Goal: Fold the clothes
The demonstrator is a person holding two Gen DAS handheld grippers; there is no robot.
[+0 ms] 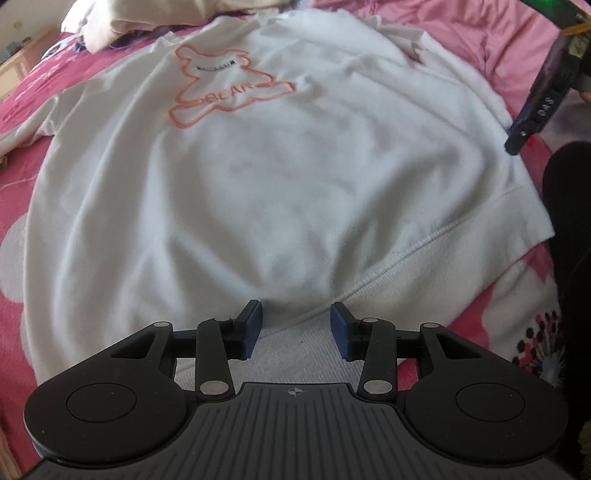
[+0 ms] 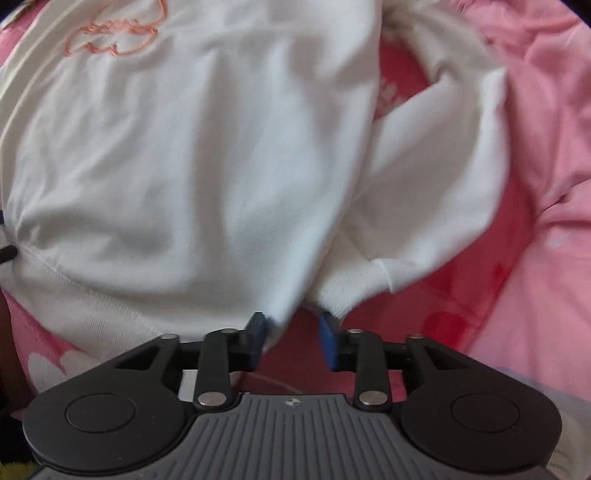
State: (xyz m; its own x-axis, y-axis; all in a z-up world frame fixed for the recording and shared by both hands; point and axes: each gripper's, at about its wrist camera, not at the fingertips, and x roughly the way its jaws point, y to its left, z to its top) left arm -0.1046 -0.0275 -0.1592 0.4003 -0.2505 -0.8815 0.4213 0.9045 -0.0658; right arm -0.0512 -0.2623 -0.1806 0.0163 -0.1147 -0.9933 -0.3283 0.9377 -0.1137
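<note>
Currently the white sweatshirt (image 1: 258,177) is lying spread face-up on the pink bedspread (image 1: 22,288), its orange bear outline (image 1: 225,88) showing toward the far end and the ribbed hem (image 1: 424,251) running along the near edge. Nothing is looking folded yet: the body is lying flat in a single layer with only soft wrinkles, so the task is sitting at its very start. The left gripper (image 1: 296,328) is hovering low over the hem band, jaws standing wide apart with cloth showing between the blue pads (image 1: 253,328) but nothing pinched. The right gripper (image 2: 291,339) is sitting at the sweatshirt's right bottom corner, jaws likewise wide; the corner of the hem is brushing its left pad while bare bedspread is showing through most of the gap, so I am judging it not gripped. A sleeve (image 2: 443,177) is lying bent beside the body on that side, its cuff (image 2: 354,288) ending just beyond the right gripper's tips. A second pale garment (image 1: 122,22) is sitting bunched at the far edge of the bed. Remaining, by my reading: taking hold of the hem, bringing the sleeves in, folding the body over
</note>
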